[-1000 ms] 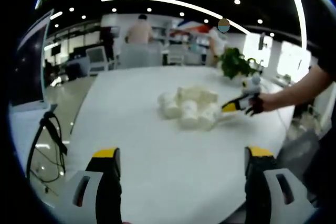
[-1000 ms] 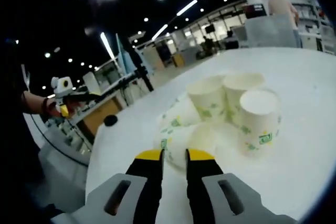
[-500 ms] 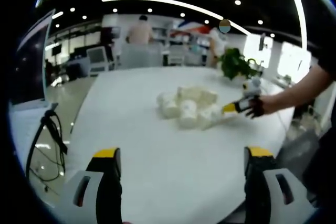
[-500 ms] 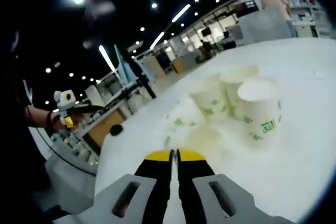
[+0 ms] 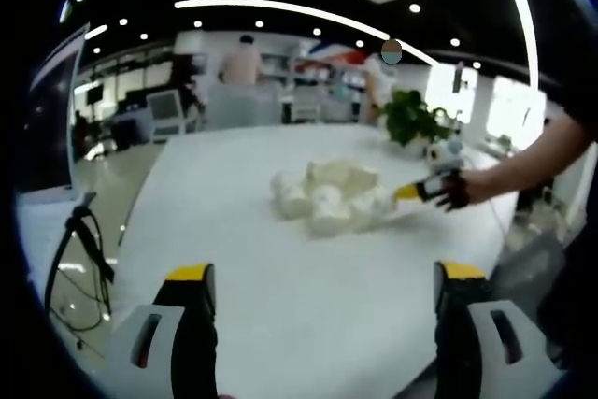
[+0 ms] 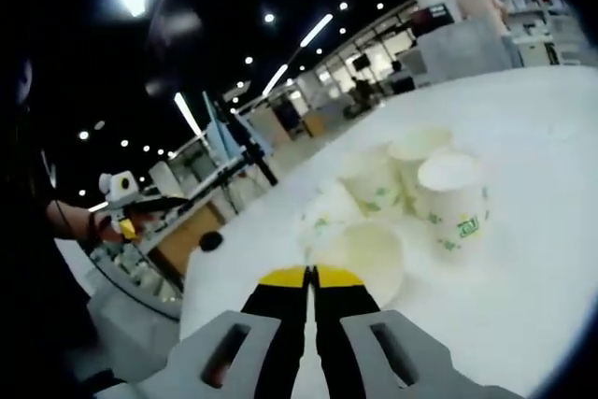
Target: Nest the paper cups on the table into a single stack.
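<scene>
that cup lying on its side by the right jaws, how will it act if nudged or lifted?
The side-lying cup is round and tapered, so a nudge would probably roll it in a curve. It looks like thin paper, likely light and easy to crush. The right gripper looks shut at its rim; a thin rim pinch may slip.

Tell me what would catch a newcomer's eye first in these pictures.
A cluster of paper cups sits mid-way across the white table, some upright, some tipped over. The right gripper, jaws pinched together, holds the rim of one tipped cup. The left gripper hangs back, jaws wide apart.
</scene>
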A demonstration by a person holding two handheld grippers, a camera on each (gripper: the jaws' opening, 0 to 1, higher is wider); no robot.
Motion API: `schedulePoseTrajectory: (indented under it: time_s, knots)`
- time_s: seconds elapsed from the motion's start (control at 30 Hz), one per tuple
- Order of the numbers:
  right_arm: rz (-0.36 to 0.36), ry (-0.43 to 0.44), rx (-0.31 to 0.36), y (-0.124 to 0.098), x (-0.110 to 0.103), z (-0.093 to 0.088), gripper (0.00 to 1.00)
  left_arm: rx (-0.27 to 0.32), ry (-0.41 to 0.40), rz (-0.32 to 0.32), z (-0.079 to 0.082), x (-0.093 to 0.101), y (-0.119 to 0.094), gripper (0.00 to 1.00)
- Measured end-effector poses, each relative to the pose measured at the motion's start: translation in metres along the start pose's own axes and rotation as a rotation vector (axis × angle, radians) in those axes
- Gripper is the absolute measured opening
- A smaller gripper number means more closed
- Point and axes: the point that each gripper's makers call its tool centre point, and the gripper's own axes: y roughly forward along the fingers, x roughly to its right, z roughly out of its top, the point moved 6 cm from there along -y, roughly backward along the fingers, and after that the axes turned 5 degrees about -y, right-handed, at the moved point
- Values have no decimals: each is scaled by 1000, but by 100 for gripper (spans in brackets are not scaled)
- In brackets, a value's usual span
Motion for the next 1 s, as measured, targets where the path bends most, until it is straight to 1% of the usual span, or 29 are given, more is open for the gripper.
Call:
schedulePoseTrajectory:
  time_s: [0.2, 0.37, 0.4, 0.53, 0.63, 0.67, 0.77, 1.0]
  knots:
    - [-11, -25, -11, -7, -7, 3, 0, 11, 3, -14, 1, 4, 1, 96]
    - [-27, -30, -36, -11, -11, 2, 0, 19, 13, -20, 1, 4, 1, 97]
    - [-33, -35, -46, -12, -14, 3, 0, 21, 16, -22, 2, 5, 1, 97]
    - [-27, -48, -51, -15, -21, 7, 0, 29, 21, -25, 2, 5, 1, 97]
    - [-10, -59, -56, -17, -30, 9, 0, 37, 30, -28, 4, 6, 1, 97]
    - [-6, -77, -64, -17, -37, 11, 0, 39, 32, -27, 4, 6, 0, 97]
    - [1, -102, -80, -19, -46, 14, 0, 45, 36, -30, 4, 8, 0, 97]
    - [2, -174, -118, -24, -66, 27, 0, 55, 42, -43, 3, 11, 2, 97]
